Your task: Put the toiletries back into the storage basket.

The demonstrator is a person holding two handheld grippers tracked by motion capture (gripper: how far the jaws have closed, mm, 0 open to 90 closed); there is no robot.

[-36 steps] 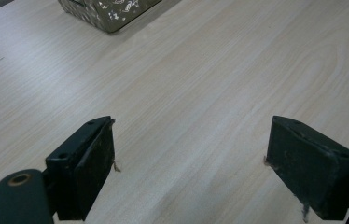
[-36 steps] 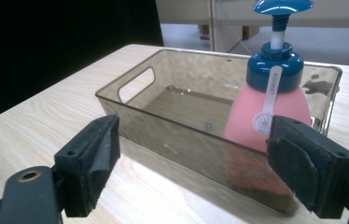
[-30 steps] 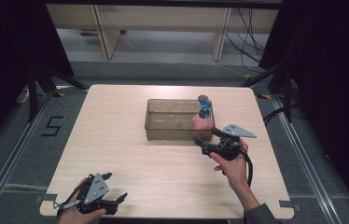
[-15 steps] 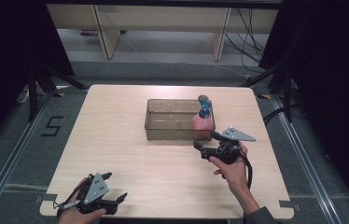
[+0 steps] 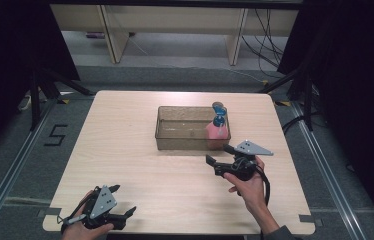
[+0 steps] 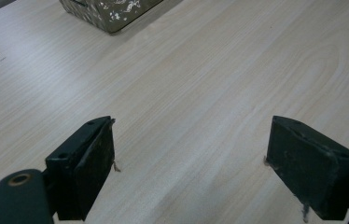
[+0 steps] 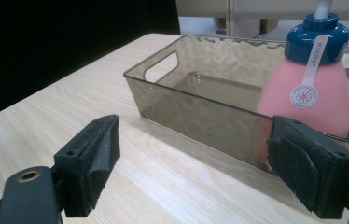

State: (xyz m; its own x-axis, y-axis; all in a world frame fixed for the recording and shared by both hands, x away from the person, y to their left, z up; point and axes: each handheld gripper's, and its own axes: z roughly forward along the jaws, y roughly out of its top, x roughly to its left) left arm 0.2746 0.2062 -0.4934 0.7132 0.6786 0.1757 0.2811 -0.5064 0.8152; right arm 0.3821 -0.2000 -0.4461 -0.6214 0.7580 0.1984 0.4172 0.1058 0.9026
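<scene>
The pink pump bottle with its blue cap stands upright inside the clear brown bin, tucked into the bin's right end against the near wall. The bin sits near the middle of the table. Just beside it, on the person's side, the right gripper hovers with its jaws spread wide and nothing between them, aimed at the bin's near wall. The bottle is tall with a narrow top, so a nudge to the bin from the near jaw could probably rock it or tip it against the wall. The bin looks light and could slide on the smooth wood. The left gripper rests well apart at the table's near left corner, jaws released and empty.
</scene>
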